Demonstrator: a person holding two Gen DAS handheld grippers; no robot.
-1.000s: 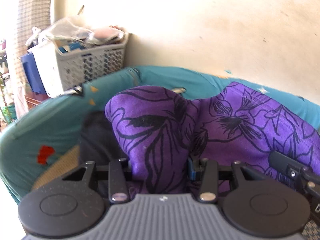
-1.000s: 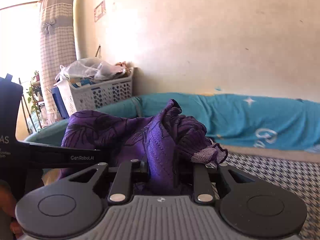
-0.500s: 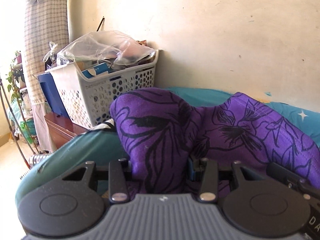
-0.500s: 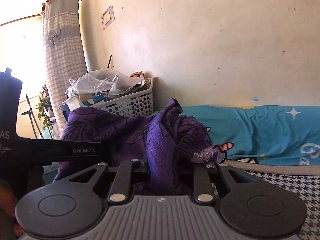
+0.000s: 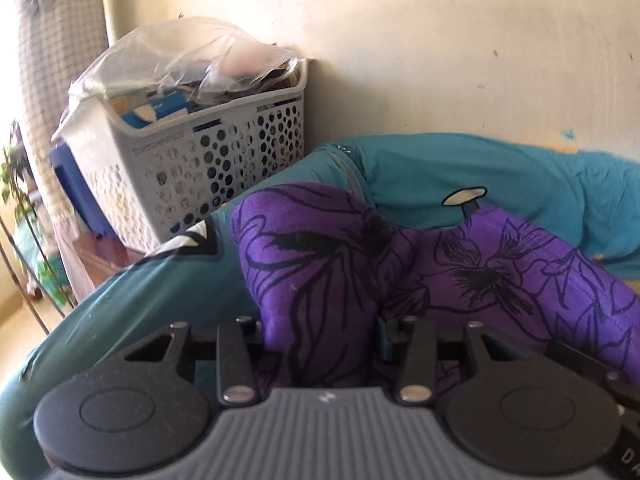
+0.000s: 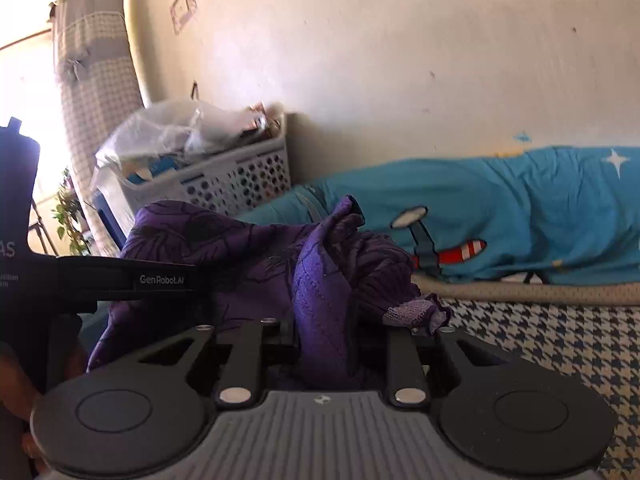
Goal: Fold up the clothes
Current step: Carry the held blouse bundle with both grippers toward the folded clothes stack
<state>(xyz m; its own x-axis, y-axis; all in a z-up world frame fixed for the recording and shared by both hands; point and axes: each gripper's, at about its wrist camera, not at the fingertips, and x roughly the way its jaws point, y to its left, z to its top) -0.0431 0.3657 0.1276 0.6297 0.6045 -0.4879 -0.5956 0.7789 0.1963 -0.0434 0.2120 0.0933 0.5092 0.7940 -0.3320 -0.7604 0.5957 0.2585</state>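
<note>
Cream plaster wall fills the background of both wrist views, marked with small dark specks. At far left hangs a grey-and-white checked fabric cover tied with a bow, with a leafy green plant below it. Next along, a white perforated plastic laundry basket stands against the wall, heaped with clutter under a crumpled clear plastic bag; a blue box sits just beside it. A teal bedsheet printed with stars and cartoon shapes runs from the basket to the right edge, and a blue-and-white houndstooth cloth lies in front of it at lower right.

The purple garment with black floral line drawings is lifted off the bed, bunched between the two tools and stretched from one to the other. The left gripper has a thick fold of that garment between its jaws, which are opening a little while the fabric is still pressed at both sides. In the right wrist view that tool's black body crosses the left edge, carried by a hand. The right gripper is clenched on a stitched edge of the same garment, with a pale purple mesh trim spilling over its right finger.
</note>
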